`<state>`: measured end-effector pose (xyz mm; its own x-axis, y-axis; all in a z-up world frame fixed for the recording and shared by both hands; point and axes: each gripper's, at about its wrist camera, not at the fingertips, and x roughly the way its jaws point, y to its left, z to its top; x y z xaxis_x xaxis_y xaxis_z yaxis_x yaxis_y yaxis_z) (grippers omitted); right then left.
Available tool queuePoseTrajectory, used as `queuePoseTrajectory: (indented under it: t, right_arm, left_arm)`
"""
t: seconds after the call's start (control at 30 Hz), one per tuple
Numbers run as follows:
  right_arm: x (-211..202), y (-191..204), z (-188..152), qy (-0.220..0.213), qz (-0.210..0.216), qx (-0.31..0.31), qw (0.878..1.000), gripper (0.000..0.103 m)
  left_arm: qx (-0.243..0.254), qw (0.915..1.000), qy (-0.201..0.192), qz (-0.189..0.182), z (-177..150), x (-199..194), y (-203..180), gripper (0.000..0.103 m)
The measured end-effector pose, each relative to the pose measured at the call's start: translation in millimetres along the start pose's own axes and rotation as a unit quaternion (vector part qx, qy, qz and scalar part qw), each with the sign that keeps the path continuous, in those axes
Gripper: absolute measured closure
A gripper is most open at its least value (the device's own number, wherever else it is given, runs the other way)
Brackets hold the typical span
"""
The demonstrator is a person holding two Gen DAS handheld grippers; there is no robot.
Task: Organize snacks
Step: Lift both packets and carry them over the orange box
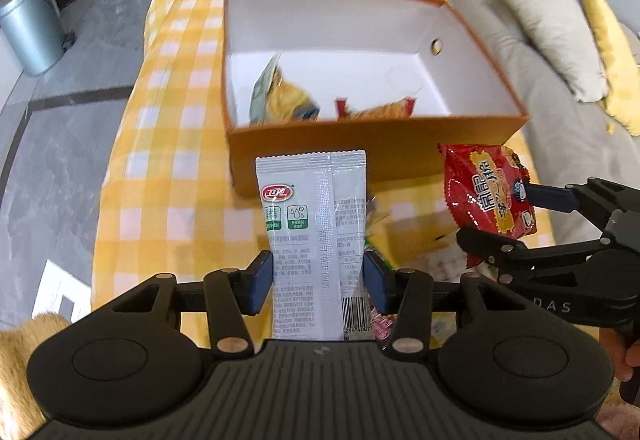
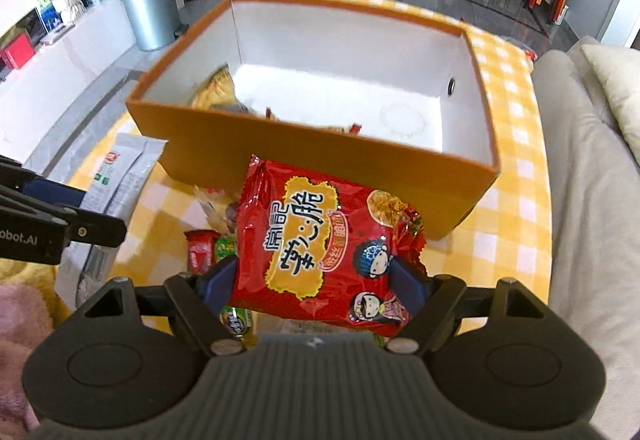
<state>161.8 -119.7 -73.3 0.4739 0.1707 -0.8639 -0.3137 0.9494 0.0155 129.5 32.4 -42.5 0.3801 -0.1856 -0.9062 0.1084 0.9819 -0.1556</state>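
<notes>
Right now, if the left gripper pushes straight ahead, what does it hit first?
Probably the near wall of the orange box. The left gripper holds a grey packet whose top edge appears just short of that wall, so the packet would touch first. Depth is unclear.

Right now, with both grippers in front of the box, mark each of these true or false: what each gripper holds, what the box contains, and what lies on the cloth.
1. The left gripper is shut on a grey-white packet. True.
2. The right gripper is open and holds nothing. False: it is shut on a red snack bag.
3. The orange box already has snacks inside. True: at least two wrappers lie near its front wall.
4. The box has a lid on. False: it is open on top, its white inside showing.
5. More small snacks lie on the yellow checked cloth below the grippers. True.
</notes>
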Motion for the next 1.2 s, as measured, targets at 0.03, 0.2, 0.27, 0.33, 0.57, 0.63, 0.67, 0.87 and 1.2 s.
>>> queuePoseTrajectory:
  t: [0.03, 0.2, 0.27, 0.33, 0.57, 0.63, 0.67, 0.87, 1.2]
  right_arm:
    - [-7, 0, 1, -0.005, 0.0, -0.001, 1.0, 0.025]
    - [-31, 0, 11, -0.025, 0.0, -0.003, 1.0, 0.025]
    - [-39, -1, 16, -0.032, -0.002, -0.002, 0.999, 0.025]
    - [-46, -2, 19, -0.039, -0.004, -0.003, 0.999, 0.025]
    - [-51, -5, 40, -0.05, -0.032, -0.035, 0.998, 0.025]
    - [-51, -8, 50, -0.055, -0.039, -0.045, 0.997, 0.025]
    - [-52, -10, 55, -0.057, -0.041, -0.05, 0.996, 0.025]
    - [-43, -19, 90, -0.066, -0.059, -0.087, 0.992, 0.025]
    - [7, -34, 136, -0.021, -0.056, -0.111, 0.992, 0.025]
  left_arm:
    - [0.004, 1.0, -0.004, 0.0, 3, -4, -3, 0.048]
    - [0.025, 0.9992, -0.031, -0.007, 21, -20, -13, 0.048]
    - [0.036, 0.9985, -0.04, -0.011, 30, -24, -17, 0.048]
    - [0.05, 0.9976, -0.048, -0.009, 39, -28, -23, 0.048]
    - [0.092, 0.9938, -0.063, 0.007, 73, -25, -35, 0.048]
    - [0.1, 0.993, -0.062, 0.012, 84, -22, -37, 0.048]
    - [0.101, 0.9929, -0.06, 0.013, 89, -21, -37, 0.048]
    - [0.111, 0.9916, -0.06, 0.025, 121, -15, -41, 0.048]
    - [0.127, 0.9916, -0.015, 0.02, 160, 27, -45, 0.048]
